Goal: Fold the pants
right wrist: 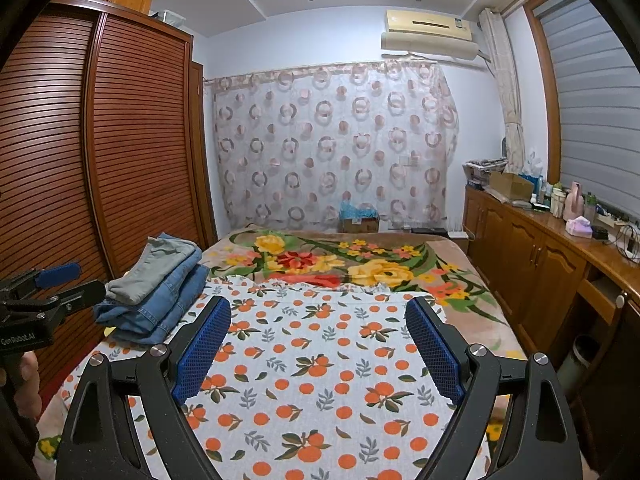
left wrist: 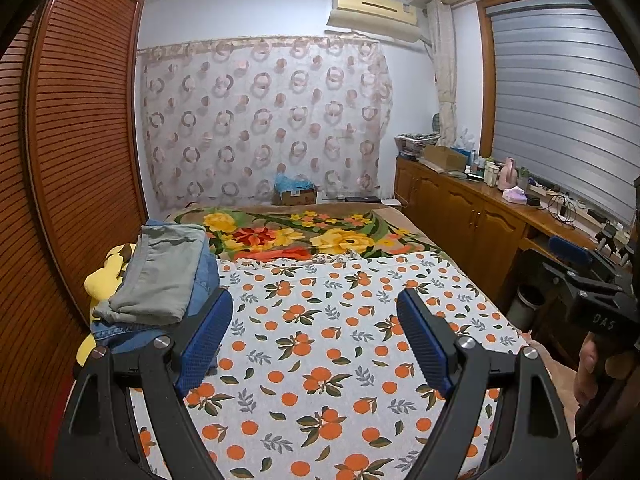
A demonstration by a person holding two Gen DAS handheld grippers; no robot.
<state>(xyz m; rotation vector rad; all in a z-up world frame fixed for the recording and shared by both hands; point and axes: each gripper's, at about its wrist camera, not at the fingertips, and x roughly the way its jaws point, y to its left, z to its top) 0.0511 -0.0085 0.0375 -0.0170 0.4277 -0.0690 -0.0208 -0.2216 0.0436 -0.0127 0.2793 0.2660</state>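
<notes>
A stack of folded pants lies on the left side of the bed: grey pants (left wrist: 160,276) on top of blue jeans (left wrist: 202,276). The stack also shows in the right wrist view, grey pants (right wrist: 154,266) over jeans (right wrist: 160,304). My left gripper (left wrist: 314,300) is open and empty above the orange-print sheet (left wrist: 320,360), just right of the stack. My right gripper (right wrist: 318,306) is open and empty over the same sheet (right wrist: 320,380). The left gripper also shows at the left edge of the right wrist view (right wrist: 70,280), beside the stack.
A floral blanket (left wrist: 304,236) covers the far half of the bed. A louvred wooden wardrobe (left wrist: 72,140) stands close on the left. Wooden cabinets (left wrist: 472,216) with clutter on top run along the right. A yellow pillow (left wrist: 104,280) lies under the stack. A cardboard box (left wrist: 296,194) sits beyond the bed.
</notes>
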